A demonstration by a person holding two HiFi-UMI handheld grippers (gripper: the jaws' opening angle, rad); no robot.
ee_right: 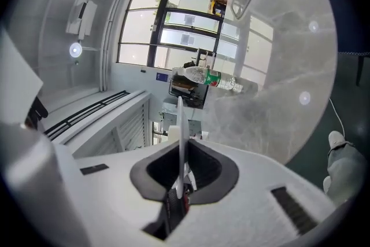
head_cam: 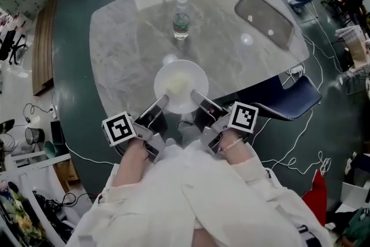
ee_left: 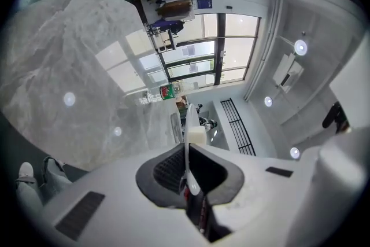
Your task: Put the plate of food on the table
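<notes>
A white plate (head_cam: pixel 181 85) with pale food (head_cam: pixel 178 84) on it hangs over the near edge of the grey marble table (head_cam: pixel 127 37). My left gripper (head_cam: pixel 159 103) is shut on the plate's near-left rim. At the near-right rim my right gripper (head_cam: pixel 198 98) is shut on it too. In the left gripper view the plate (ee_left: pixel 187 130) shows edge-on between the jaws, with a pale food cube (ee_left: pixel 196 135) beside it. The right gripper view gives the same thin rim (ee_right: pixel 180 130) clamped between the jaws. Whether the plate touches the table I cannot tell.
A water bottle (head_cam: pixel 181 19) stands upright on the table beyond the plate. A dark tray (head_cam: pixel 265 17) lies at the table's far right. A blue chair (head_cam: pixel 287 97) sits by the right corner, with white cables (head_cam: pixel 300 130) on the green floor.
</notes>
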